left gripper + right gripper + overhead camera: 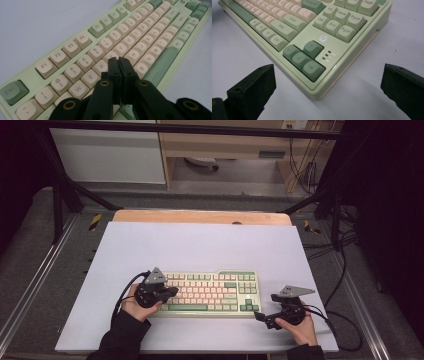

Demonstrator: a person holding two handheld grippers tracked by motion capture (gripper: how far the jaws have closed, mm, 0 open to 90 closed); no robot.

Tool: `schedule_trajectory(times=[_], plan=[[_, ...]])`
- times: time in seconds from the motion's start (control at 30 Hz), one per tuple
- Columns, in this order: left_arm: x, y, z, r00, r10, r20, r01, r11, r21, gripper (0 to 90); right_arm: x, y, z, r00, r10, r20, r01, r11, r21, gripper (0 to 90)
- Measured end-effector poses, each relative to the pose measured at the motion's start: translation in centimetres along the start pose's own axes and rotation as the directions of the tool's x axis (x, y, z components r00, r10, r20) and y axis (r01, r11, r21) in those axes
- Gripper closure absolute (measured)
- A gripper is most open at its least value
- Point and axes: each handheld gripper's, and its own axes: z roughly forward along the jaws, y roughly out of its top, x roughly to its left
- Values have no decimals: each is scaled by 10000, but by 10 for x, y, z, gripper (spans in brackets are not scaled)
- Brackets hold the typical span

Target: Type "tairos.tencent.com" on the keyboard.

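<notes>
A pale green keyboard [210,292] with cream and green keys lies on the near part of the white mat. My left gripper [172,291] hovers over its left end. In the left gripper view the two black jaws [119,60] are pressed together with nothing between them, tips just above the keys near R and T on the keyboard [140,32]. My right gripper [260,316] sits by the near right corner of the keyboard [312,32]. Its jaws [328,68] stand wide apart, one on each side of the corner by the arrow keys, touching nothing.
The white mat [200,245] covers a wooden table [200,216] whose far edge shows behind it. Black frame poles [60,195] rise at the left and right. Cables [345,320] trail off the mat's right side. A cabinet stands beyond the table.
</notes>
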Motion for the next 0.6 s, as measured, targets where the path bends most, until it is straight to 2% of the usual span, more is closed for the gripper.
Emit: schedule_trajectory(times=[0.23,0.6], plan=[[0,5,8,10000,3,81,-3,10000,31,897,0,0,0,10000,1,-8,-1,10000,-19,4],[3,10,24,9999,-139,-88,139,9999,63,897,0,0,1,10000,-4,3,4,10000,-1,4]])
